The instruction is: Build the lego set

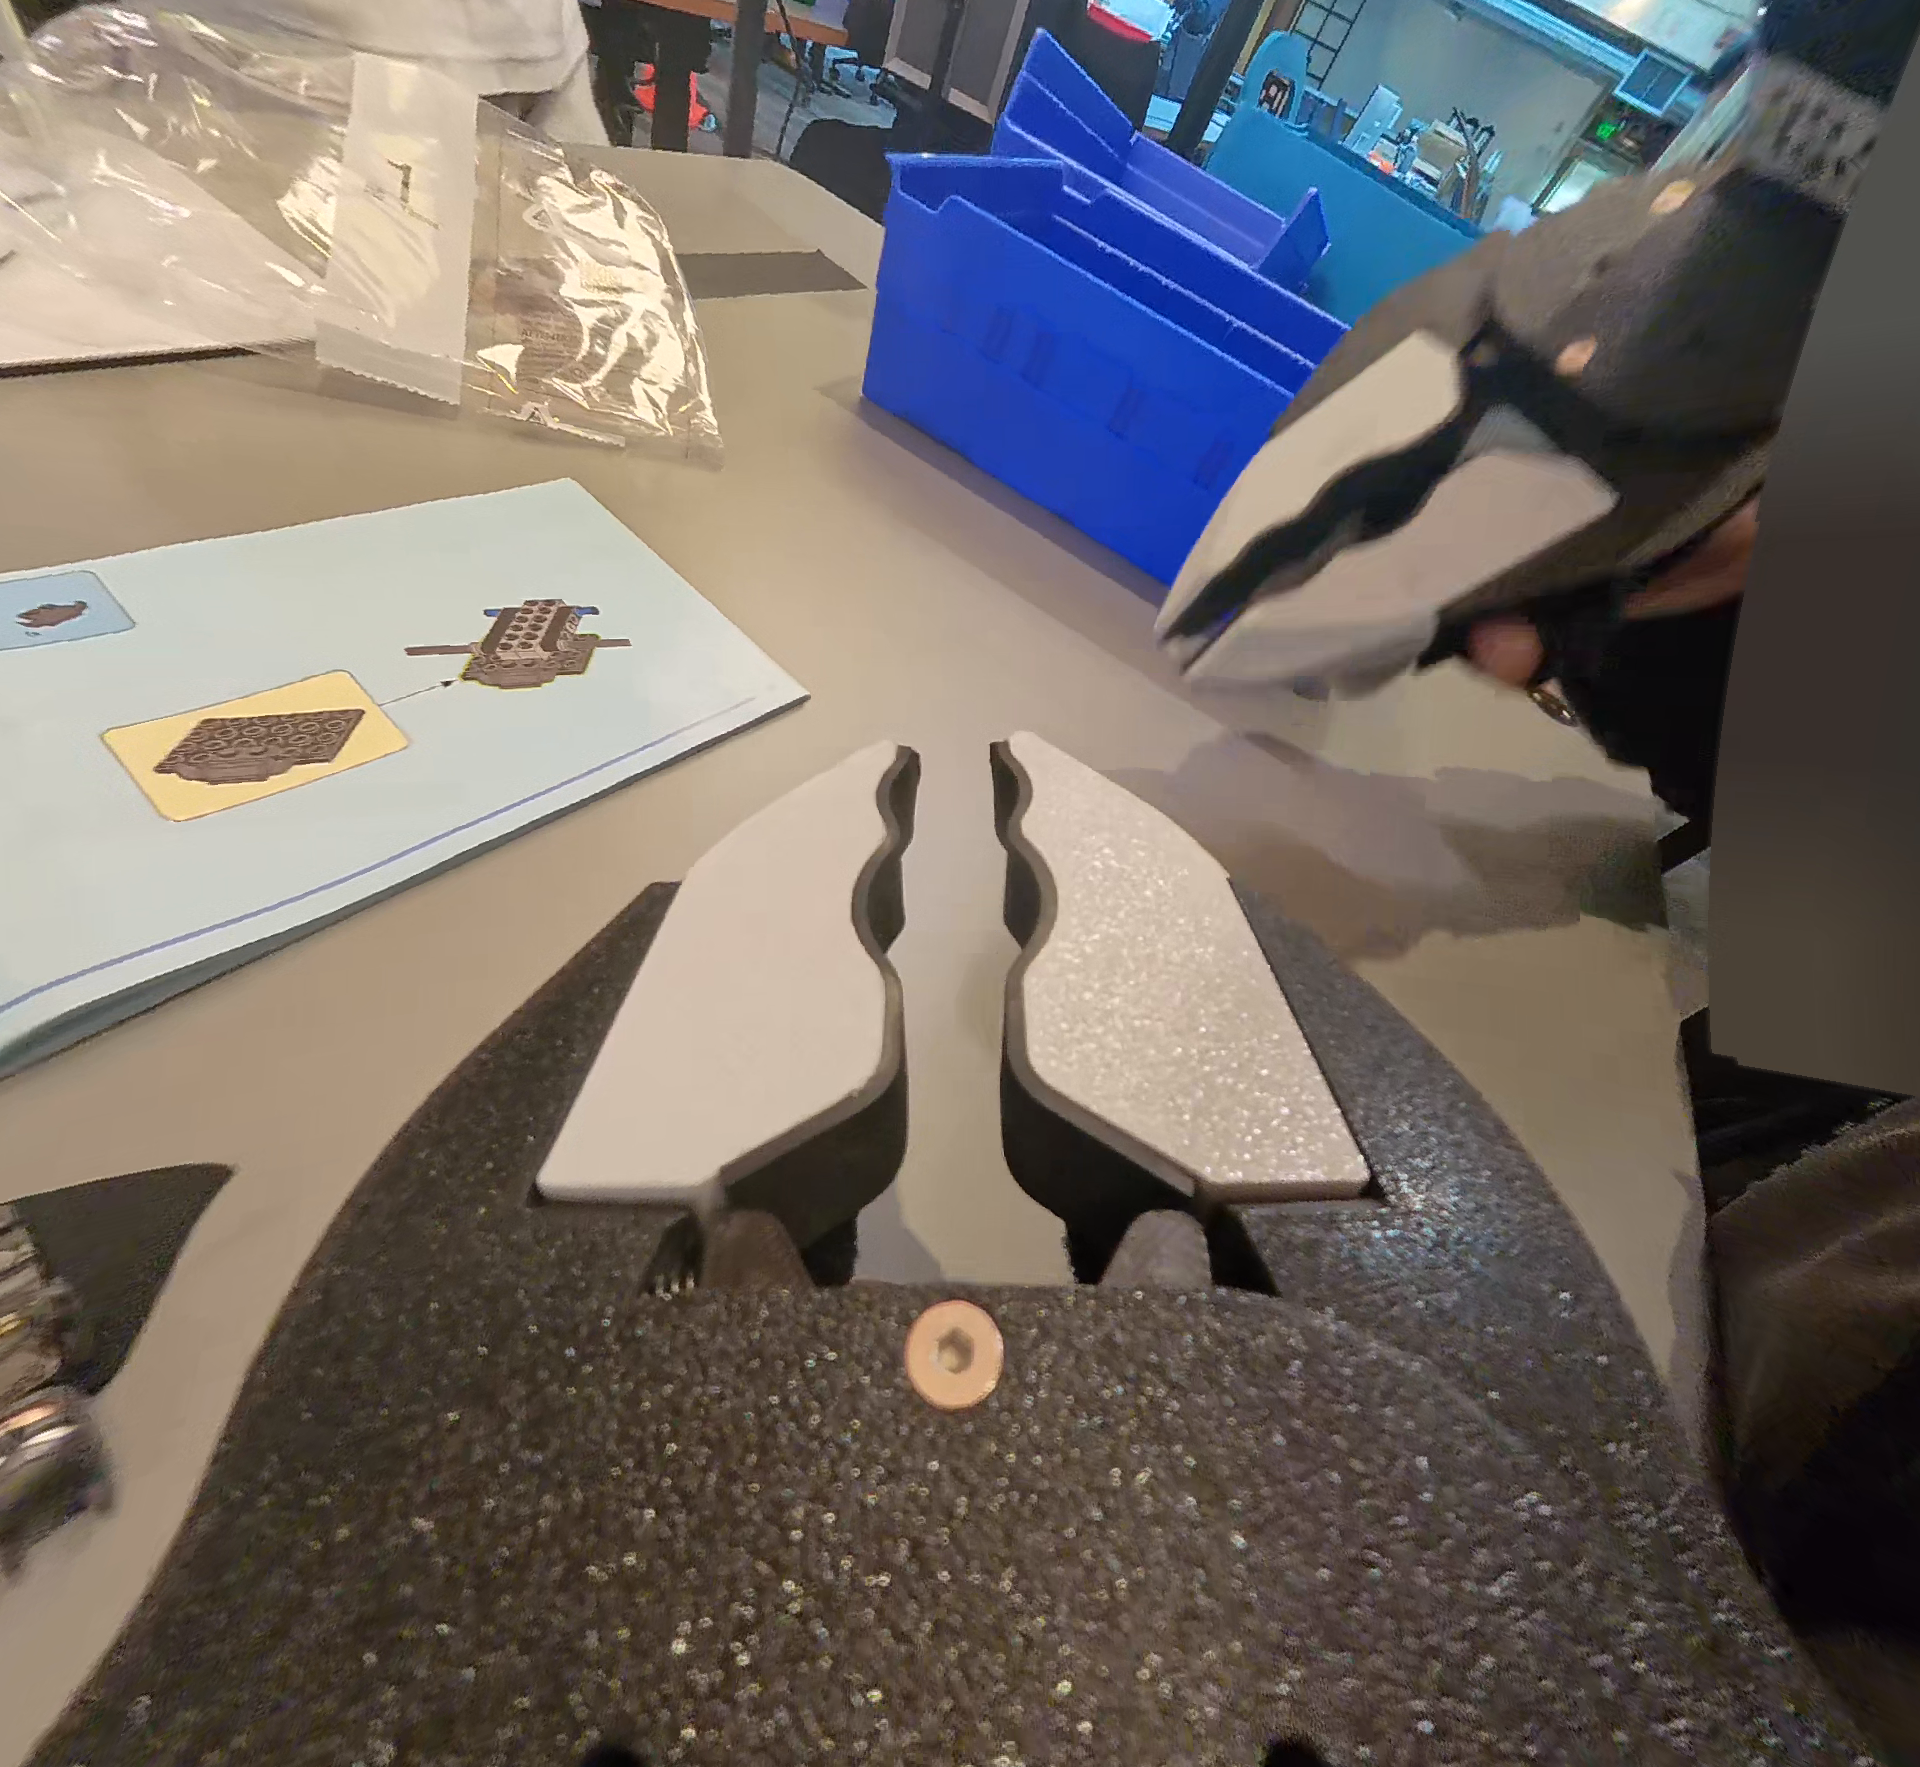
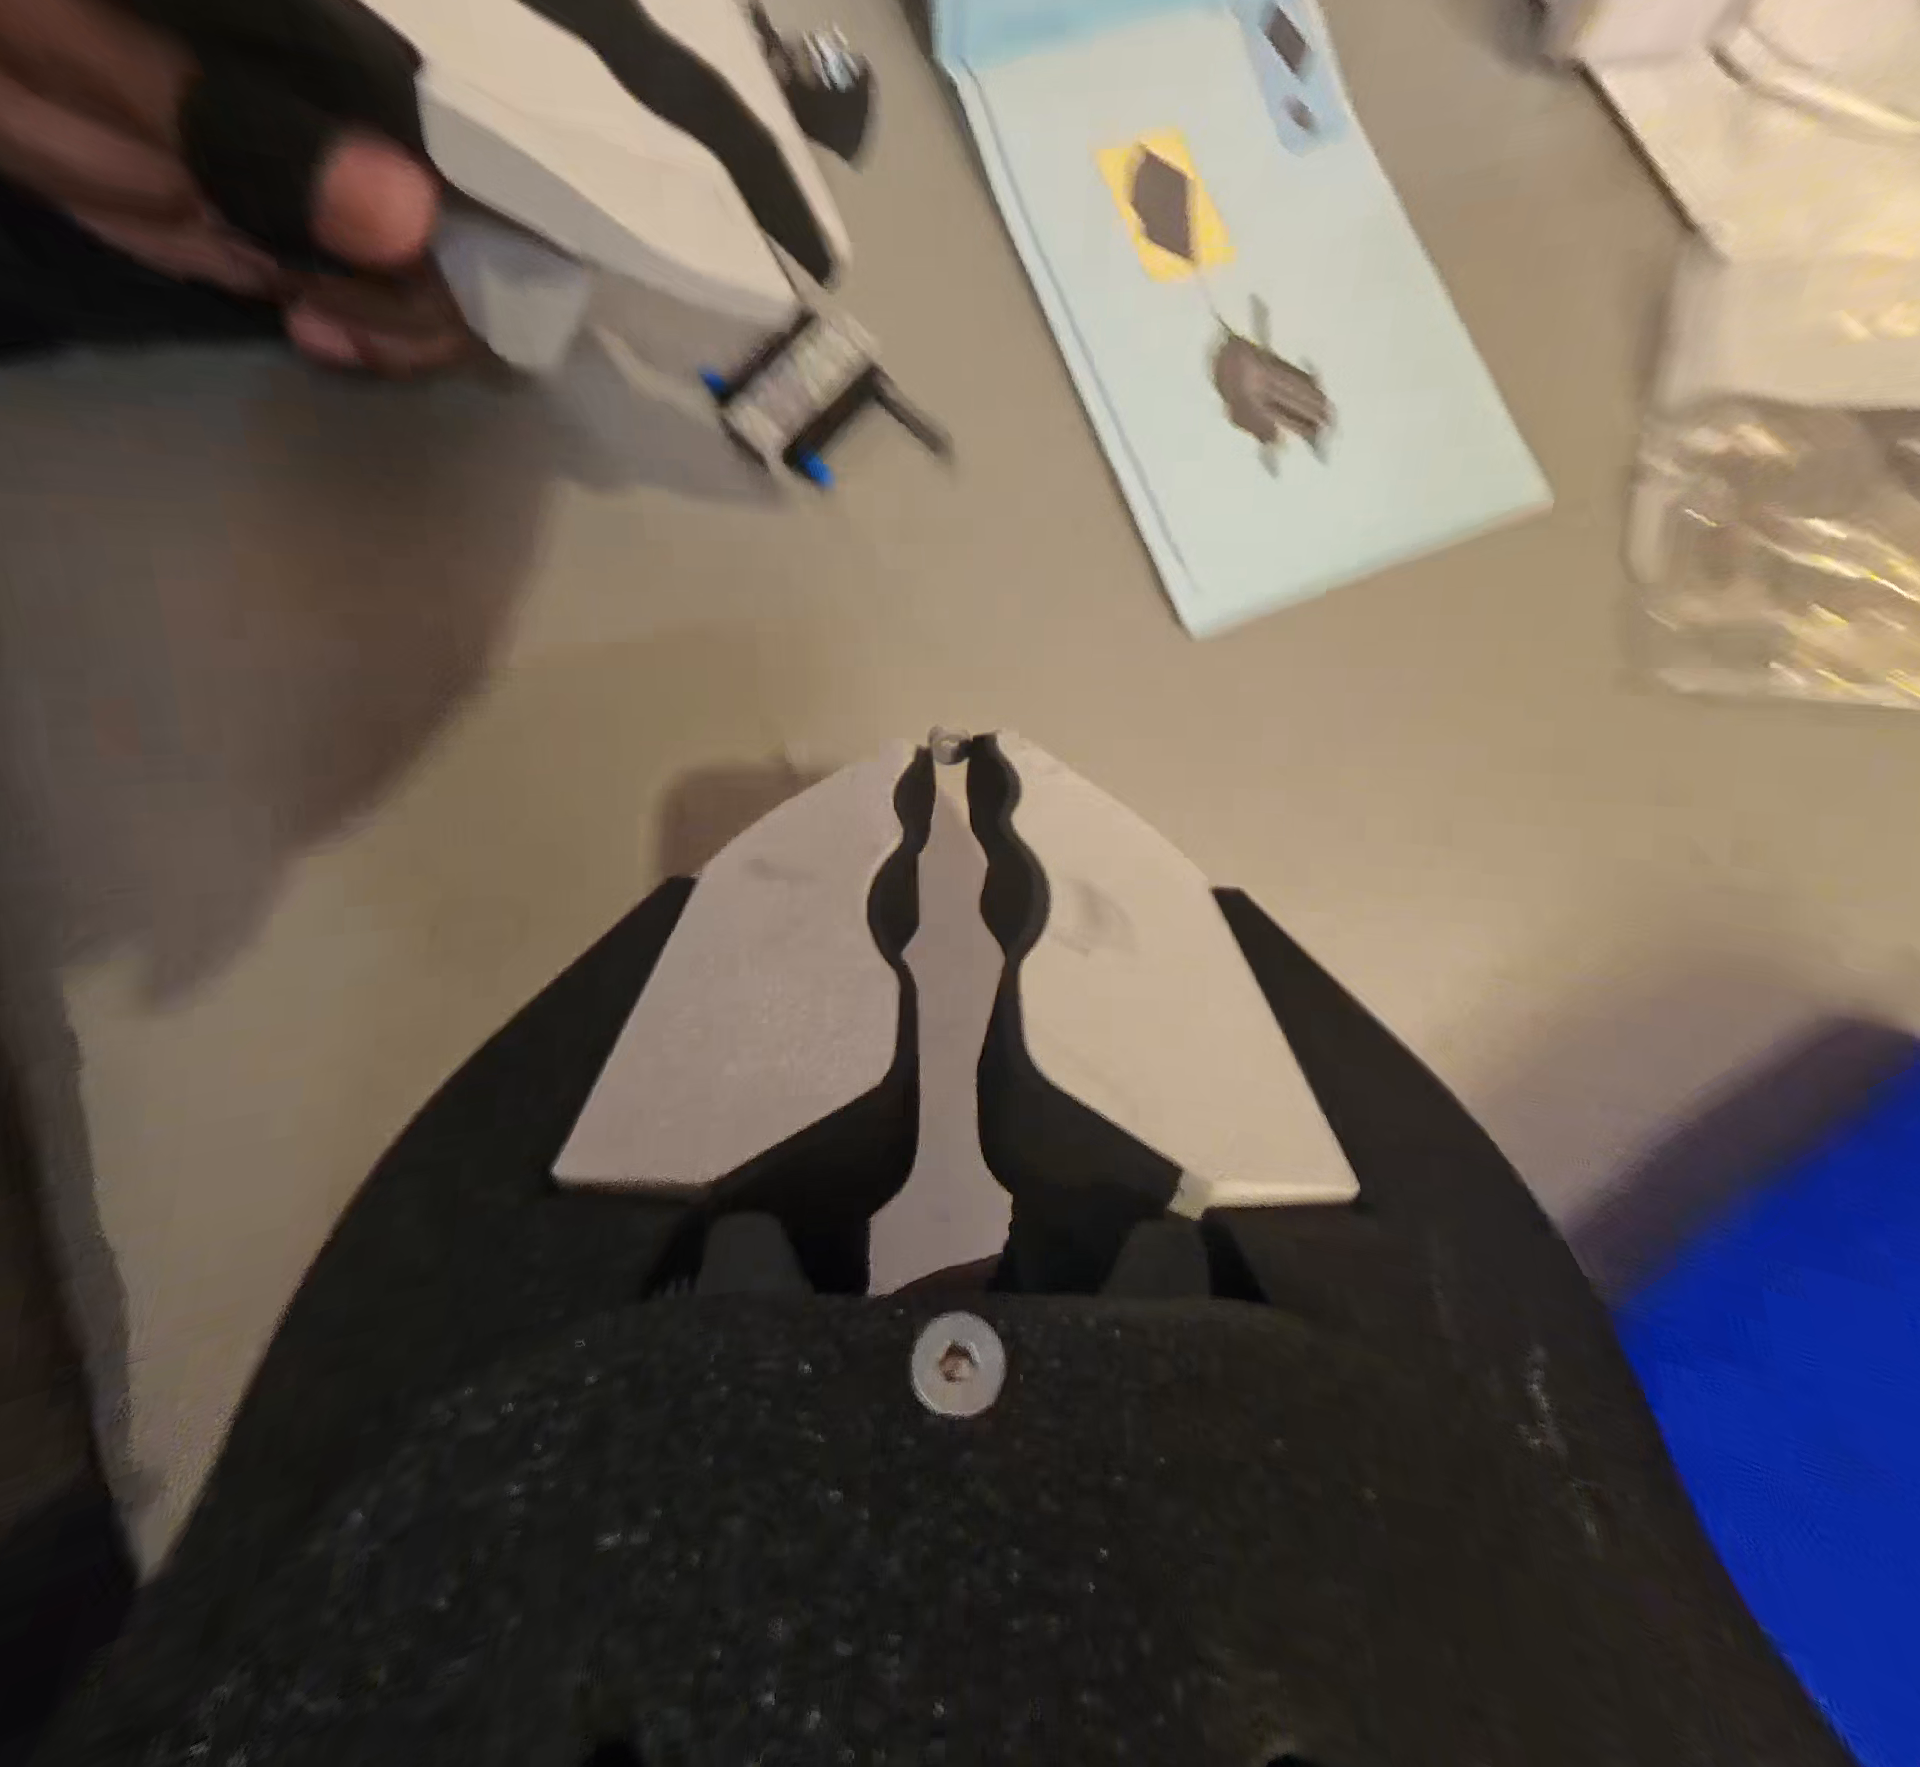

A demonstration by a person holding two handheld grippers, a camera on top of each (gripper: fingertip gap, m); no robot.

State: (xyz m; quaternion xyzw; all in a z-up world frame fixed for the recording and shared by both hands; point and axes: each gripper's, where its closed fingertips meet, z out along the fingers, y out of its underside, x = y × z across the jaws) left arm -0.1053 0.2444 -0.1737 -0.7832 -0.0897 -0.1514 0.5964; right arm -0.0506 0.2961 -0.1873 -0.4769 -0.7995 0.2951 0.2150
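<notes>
- Left tongs: nearest the lens, fingers slightly apart, nothing between them, low over the bare grey surface.
- Right tongs: tips clamped on a tiny pale ring-shaped piece, above the surface.
- Light-blue instruction booklet lies left; blue bins stand behind.

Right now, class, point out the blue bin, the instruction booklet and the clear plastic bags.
blue bin [image 1: 1049, 387], left wrist view, on its front wall.
instruction booklet [image 1: 343, 782], left wrist view, on the open page.
clear plastic bags [image 1: 582, 304], left wrist view, on the nearest bag.
</notes>
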